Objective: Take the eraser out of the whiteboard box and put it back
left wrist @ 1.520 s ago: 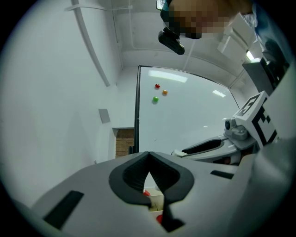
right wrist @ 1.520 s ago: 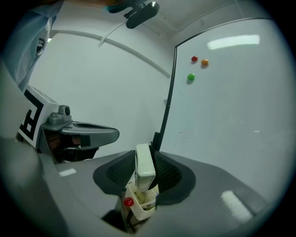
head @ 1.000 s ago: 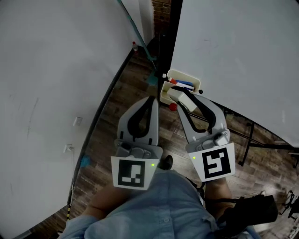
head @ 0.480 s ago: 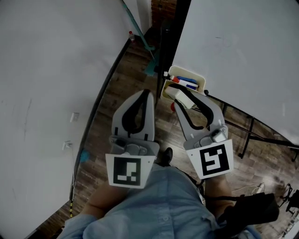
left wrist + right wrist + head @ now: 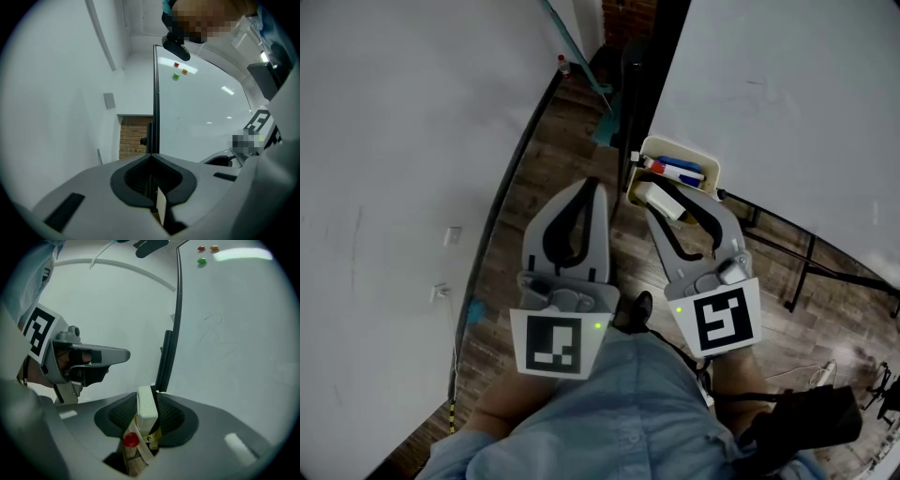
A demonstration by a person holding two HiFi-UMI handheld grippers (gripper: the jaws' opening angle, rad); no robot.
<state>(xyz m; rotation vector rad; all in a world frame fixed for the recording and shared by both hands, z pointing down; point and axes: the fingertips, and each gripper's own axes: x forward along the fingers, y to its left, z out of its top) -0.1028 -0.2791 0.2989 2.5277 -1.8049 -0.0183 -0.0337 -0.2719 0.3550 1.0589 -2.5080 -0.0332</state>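
The white eraser (image 5: 660, 199) is pinched between the jaws of my right gripper (image 5: 667, 201), just over the near left rim of the cream whiteboard box (image 5: 705, 172). The box hangs at the whiteboard's lower corner and holds red and blue markers (image 5: 673, 172). In the right gripper view the eraser (image 5: 146, 407) stands upright between the dark pads of the right gripper (image 5: 149, 401), with the box and a red cap (image 5: 131, 440) below it. My left gripper (image 5: 598, 187) is shut with nothing in it, to the left of the box. Its tips meet in the left gripper view, left gripper (image 5: 152, 157).
A large whiteboard (image 5: 787, 103) fills the right side, on a black stand (image 5: 802, 272). A white wall (image 5: 394, 141) is on the left, with wooden floor (image 5: 544, 187) between. Coloured magnets (image 5: 202, 260) sit high on the board. A black bag (image 5: 806, 427) lies at lower right.
My right gripper has sunk with the eraser toward the box's near left edge. My left gripper has shifted slightly left and lower, still shut.
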